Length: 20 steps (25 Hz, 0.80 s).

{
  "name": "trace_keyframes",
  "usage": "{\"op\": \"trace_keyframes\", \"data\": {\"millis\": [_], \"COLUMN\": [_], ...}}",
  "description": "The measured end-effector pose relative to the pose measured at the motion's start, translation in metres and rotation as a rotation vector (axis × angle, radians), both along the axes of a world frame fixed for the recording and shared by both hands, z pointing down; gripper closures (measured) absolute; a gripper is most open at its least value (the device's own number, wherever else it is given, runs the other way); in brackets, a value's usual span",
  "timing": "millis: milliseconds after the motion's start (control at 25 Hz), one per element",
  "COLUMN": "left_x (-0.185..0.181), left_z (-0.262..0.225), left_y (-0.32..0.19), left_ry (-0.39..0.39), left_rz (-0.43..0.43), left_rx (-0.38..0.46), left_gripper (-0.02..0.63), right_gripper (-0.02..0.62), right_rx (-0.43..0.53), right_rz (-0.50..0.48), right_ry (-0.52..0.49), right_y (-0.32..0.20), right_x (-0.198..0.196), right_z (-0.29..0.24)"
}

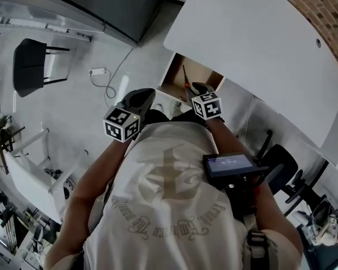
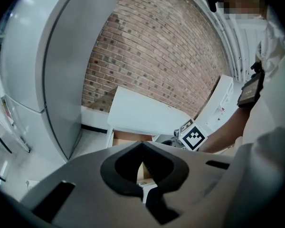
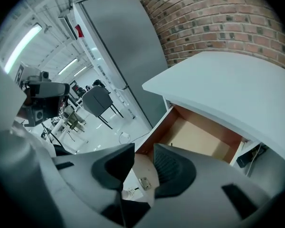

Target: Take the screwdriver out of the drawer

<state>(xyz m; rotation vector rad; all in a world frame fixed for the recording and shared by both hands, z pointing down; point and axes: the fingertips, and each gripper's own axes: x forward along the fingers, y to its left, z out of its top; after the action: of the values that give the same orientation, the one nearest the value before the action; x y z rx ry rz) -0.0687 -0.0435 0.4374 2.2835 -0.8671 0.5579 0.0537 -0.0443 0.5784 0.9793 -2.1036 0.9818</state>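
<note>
The head view shows the drawer (image 1: pixel 177 75) pulled out from under the white table (image 1: pixel 253 44), its wooden inside in sight. A screwdriver (image 1: pixel 185 79) with a dark shaft and reddish handle lies in it. My right gripper (image 1: pixel 200 87) hangs just above the drawer's near end, close to the handle, touching nothing. From its own view the jaws of the right gripper (image 3: pixel 143 161) stand apart and empty over the drawer (image 3: pixel 199 137). My left gripper (image 1: pixel 143 97) is left of the drawer, over the floor. Its jaw tips (image 2: pixel 142 143) meet with nothing held.
A tall grey cabinet (image 1: pixel 110 4) stands left of the table. A black chair (image 1: pixel 31 66) and a white plug with its cable (image 1: pixel 98 72) are on the floor to the left. An office chair (image 1: pixel 281 165) sits at the right, a brick wall (image 1: pixel 321 4) behind the table.
</note>
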Motion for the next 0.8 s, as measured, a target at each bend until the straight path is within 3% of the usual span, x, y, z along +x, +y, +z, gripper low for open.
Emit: {"op": "trace_keyframes", "data": {"millis": [400,800], "left_x": [-0.007,-0.008], "left_z": [0.014,0.024], "left_y": [0.005,0.030], "left_ry": [0.011,0.017], "left_rz": [-0.057,-0.104], "left_rx": [-0.025,-0.072], "left_gripper": [0.584,0.584], "right_gripper": [0.503,0.503], "right_rx": [-0.067,-0.100], "right_rz": [-0.003,0.013], "right_ry": [0.035,0.057], "right_y": [-0.004,0.004], "right_x": [-0.012,-0.011], "right_z": [0.040,0.059]}}
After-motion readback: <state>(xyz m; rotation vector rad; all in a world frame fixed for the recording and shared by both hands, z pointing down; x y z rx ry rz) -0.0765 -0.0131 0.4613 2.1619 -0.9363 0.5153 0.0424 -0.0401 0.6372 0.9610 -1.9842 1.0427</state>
